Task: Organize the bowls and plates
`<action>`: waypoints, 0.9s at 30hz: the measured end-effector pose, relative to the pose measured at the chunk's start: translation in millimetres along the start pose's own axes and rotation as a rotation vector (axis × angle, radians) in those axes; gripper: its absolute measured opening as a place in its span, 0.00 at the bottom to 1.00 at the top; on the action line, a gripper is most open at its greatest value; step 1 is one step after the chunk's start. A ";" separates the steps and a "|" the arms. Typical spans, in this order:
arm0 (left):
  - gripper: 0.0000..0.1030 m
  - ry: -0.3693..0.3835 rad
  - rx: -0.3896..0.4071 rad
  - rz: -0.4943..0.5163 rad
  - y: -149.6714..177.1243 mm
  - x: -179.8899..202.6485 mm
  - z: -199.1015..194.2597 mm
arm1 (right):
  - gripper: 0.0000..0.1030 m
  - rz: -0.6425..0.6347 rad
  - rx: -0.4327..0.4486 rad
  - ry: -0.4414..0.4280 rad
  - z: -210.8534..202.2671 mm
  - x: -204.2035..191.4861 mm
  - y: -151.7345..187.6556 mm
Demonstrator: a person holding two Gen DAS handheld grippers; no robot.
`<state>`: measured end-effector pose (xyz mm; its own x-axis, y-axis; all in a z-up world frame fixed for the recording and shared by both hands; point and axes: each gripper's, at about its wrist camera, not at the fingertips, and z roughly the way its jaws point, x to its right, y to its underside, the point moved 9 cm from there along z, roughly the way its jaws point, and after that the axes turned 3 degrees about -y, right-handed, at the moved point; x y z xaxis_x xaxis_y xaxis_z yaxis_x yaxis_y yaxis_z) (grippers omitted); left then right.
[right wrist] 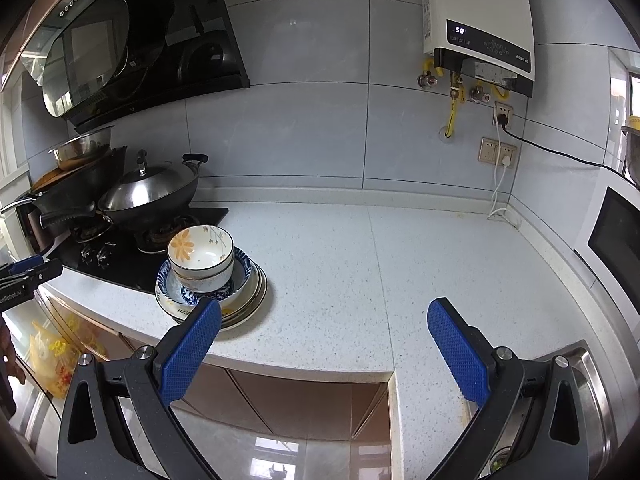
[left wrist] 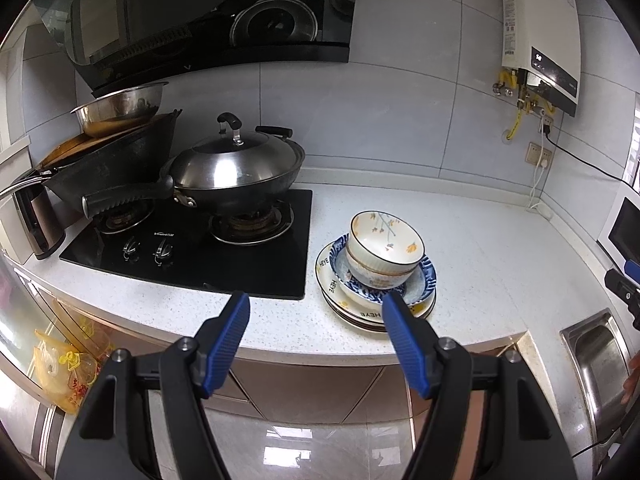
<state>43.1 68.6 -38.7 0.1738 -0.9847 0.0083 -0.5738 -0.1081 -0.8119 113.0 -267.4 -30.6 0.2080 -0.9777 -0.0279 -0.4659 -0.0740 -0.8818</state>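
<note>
Now the left hand-held gripper (left wrist: 316, 306) hangs spread wide and empty at the counter (left wrist: 500, 264) edge, as does the right hand-held gripper (right wrist: 324, 316). Just beyond, floral bowls (left wrist: 384, 246) sit nested on a blue-patterned dish (left wrist: 420, 286) atop stacked plates (left wrist: 332, 284), beside the gas stove (left wrist: 192, 252).

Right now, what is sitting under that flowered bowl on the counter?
The flowered bowl is nested in a second, similar bowl. Below them sits a blue-patterned dish, then a stack of plates lettered HEYE. The bowls hide the dish's centre, and the plate count cannot be told.
</note>
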 end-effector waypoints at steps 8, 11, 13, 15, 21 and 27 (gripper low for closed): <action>0.66 0.001 0.000 -0.013 1.3 -1.5 -0.2 | 0.99 -0.009 -0.003 -0.010 3.1 -2.0 0.4; 0.66 -0.001 0.006 -0.020 0.3 -2.9 -1.3 | 0.99 -0.017 -0.004 -0.013 3.8 -4.5 0.2; 0.66 -0.003 0.008 -0.022 -0.1 -3.9 -2.2 | 0.99 -0.024 -0.005 -0.016 4.4 -6.6 0.0; 0.66 -0.006 0.010 -0.020 -0.3 -4.4 -2.7 | 0.99 -0.027 -0.006 -0.019 4.5 -8.3 0.0; 0.66 -0.007 0.013 -0.019 0.0 -4.9 -4.8 | 0.99 -0.034 -0.007 -0.025 5.4 -12.5 0.2; 0.66 -0.003 0.014 -0.021 0.2 -6.9 -6.1 | 0.99 -0.040 -0.006 -0.027 5.4 -14.9 0.7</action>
<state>36.9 74.6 -35.4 0.1885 -0.9818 0.0236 -0.5588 -0.1269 -0.8195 114.2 -251.8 -33.3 0.2493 -0.9684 -0.0057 -0.4622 -0.1138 -0.8794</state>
